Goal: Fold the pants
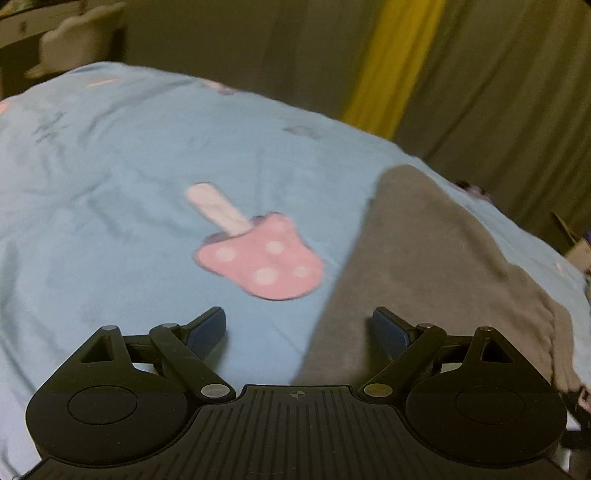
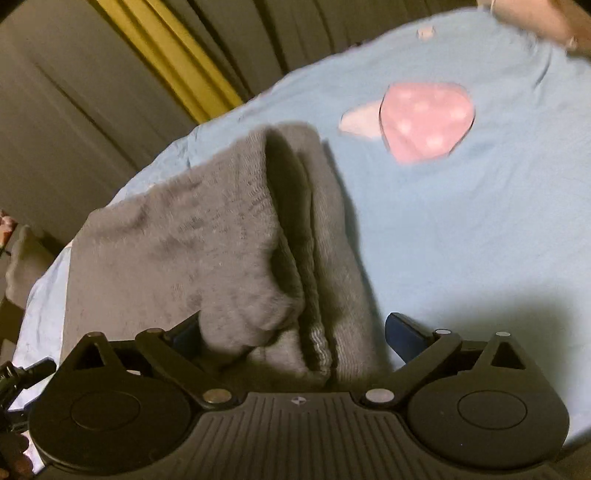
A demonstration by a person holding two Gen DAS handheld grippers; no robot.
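Grey knit pants (image 2: 207, 236) lie folded in layers on a light blue bedsheet (image 2: 461, 229); a folded flap rises between the layers. In the left wrist view the pants (image 1: 424, 266) lie at the right. My left gripper (image 1: 298, 332) is open and empty, hovering over the pants' left edge and the sheet. My right gripper (image 2: 291, 332) is open, its jaws wide either side of the near end of the folded pants, with the cloth between them and covering the left finger. Its right finger (image 2: 402, 332) shows clear of the cloth.
A pink mushroom print (image 1: 258, 254) marks the sheet beside the pants; it also shows in the right wrist view (image 2: 424, 118). Grey curtains with a yellow stripe (image 1: 391, 62) hang behind the bed. A person's arm (image 2: 539, 18) is at the far corner.
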